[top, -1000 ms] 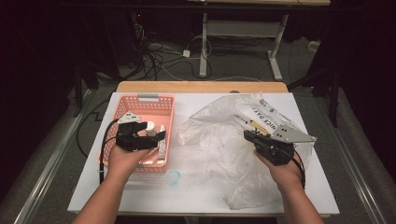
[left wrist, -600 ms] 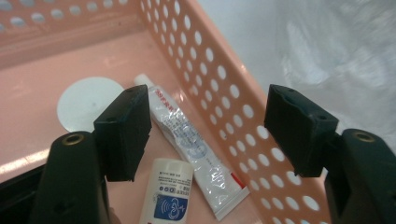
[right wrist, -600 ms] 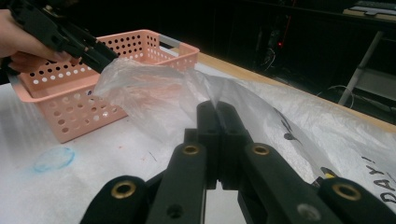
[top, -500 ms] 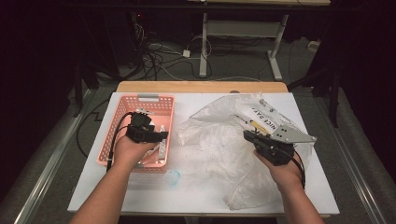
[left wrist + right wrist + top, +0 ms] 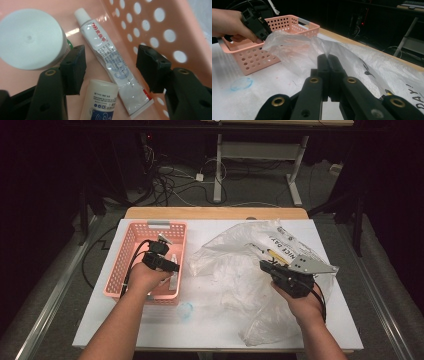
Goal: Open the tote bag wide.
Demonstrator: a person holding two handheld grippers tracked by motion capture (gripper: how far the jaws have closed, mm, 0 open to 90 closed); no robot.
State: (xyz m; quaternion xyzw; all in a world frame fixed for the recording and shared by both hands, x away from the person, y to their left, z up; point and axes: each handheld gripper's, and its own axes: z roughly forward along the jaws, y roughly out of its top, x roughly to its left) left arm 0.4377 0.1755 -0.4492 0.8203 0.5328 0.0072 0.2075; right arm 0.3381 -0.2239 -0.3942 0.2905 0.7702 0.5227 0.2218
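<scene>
**Left jaws poised over the tube while the right pinches the bag**

White tabletop (image 5: 220, 330) under a dark room strewn with cables: on it stand a pink basket (image 5: 131, 251) at the left and a crumpled clear bag (image 5: 235, 270) spread across the middle and right.

Seen from the high view, the left gripper (image 5: 167, 265) reaches down into the basket near its right wall. Its own view shows the jaws spread apart, gripping nothing, with a white tube (image 5: 112, 62) lying flat on the basket floor between them, cap pointing away and crimped end near. A small white bottle (image 5: 101, 102) lies just beside the tube, close to the left jaw, and a round white lid (image 5: 30, 38) sits farther left, partly behind that jaw.

The right gripper (image 5: 270, 268) rests on the bag; in the right gripper view the jaws are pressed together on a fold of the plastic, lifting it into a small ridge (image 5: 327, 53).

My reading is that the step in hand is picking the tube out of the basket, likely to go into the bag held by the other hand. The next move calls for lowering the left jaws so they straddle the tube across its width, then closing without catching the bottle. The tube is soft and flat, so a squeeze near its middle seems safest; the basket wall close to the right jaw leaves little room.
</scene>
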